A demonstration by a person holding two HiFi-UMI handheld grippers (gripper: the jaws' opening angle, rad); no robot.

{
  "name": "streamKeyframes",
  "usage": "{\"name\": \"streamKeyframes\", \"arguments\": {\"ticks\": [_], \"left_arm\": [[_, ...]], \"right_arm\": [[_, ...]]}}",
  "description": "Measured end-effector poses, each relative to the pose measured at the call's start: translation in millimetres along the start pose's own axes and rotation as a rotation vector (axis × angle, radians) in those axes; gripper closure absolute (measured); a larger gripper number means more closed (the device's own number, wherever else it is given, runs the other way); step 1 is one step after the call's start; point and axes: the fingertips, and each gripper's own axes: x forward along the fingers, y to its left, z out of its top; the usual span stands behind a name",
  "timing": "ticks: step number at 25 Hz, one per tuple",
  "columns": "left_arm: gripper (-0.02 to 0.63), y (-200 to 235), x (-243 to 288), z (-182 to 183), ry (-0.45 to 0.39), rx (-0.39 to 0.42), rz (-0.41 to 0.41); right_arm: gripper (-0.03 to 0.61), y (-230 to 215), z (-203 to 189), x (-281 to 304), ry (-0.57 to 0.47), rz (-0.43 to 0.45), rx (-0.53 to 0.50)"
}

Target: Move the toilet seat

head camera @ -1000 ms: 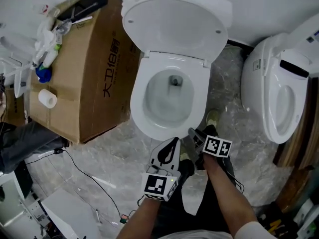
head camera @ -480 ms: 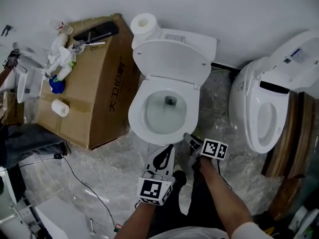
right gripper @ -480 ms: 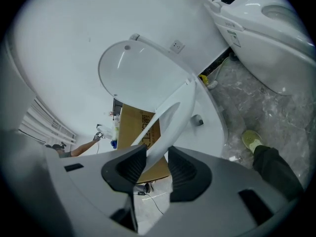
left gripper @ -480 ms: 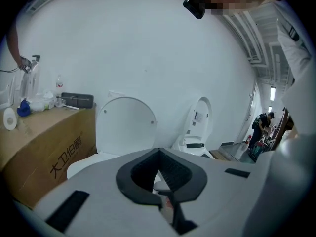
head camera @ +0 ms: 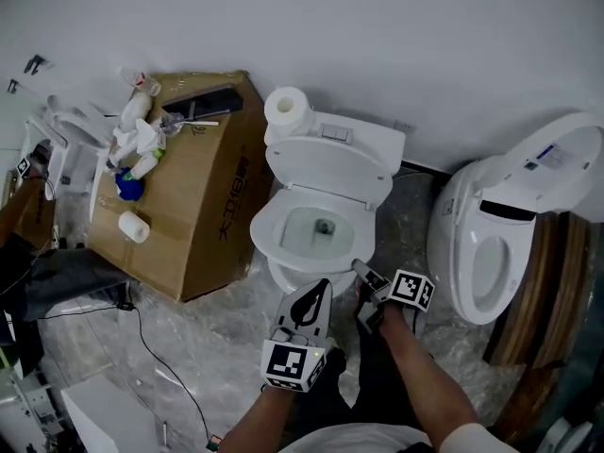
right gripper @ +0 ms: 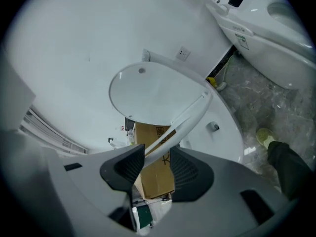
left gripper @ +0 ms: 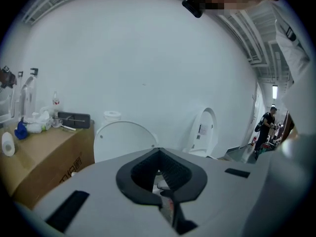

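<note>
A white toilet stands against the wall with its lid (head camera: 332, 171) raised and its seat (head camera: 351, 243) ringing the bowl. My right gripper (head camera: 360, 268) is at the seat's front right edge. In the right gripper view the thin seat rim (right gripper: 190, 120) runs between the jaws of that gripper (right gripper: 157, 152), which are opening, with a gap beside the rim. The lid (right gripper: 148, 95) stands behind it. My left gripper (head camera: 322, 287) hovers just in front of the bowl, shut on nothing, and points at the lid (left gripper: 123, 139).
A cardboard box (head camera: 203, 201) with bottles and paper rolls stands left of the toilet. A toilet roll (head camera: 288, 109) sits on the tank. A second toilet (head camera: 491, 243) stands at the right. A cable (head camera: 160, 357) lies on the marble floor.
The head view has pulled back and up, so the toilet looks smaller and more of the wall shows. Both grippers stay at the toilet's front edge.
</note>
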Motion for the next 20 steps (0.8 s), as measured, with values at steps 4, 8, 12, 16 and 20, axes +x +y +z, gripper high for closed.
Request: {"name": "streamKeyframes", "arguments": {"ticks": [4, 8, 12, 16, 20], "left_arm": [[0.611, 0, 14, 27, -0.011, 0.004, 0.019], [0.611, 1, 28, 49, -0.016, 0.006, 0.041], [0.611, 4, 43, 67, -0.022, 0.016, 0.061], [0.611, 8, 55, 76, -0.018, 0.013, 0.077], [0.611, 7, 71, 78, -0.007, -0.029, 0.075]], "right_arm": [[0.419, 26, 33, 2, -0.026, 0.042, 0.054], [0.414, 44, 61, 5, -0.045, 0.071, 0.095], [0.404, 61, 92, 10, -0.045, 0.118, 0.099], [0.397, 78, 116, 16, -0.024, 0.157, 0.027], [0.397, 86, 134, 21, 0.0, 0.155, -0.057]]}}
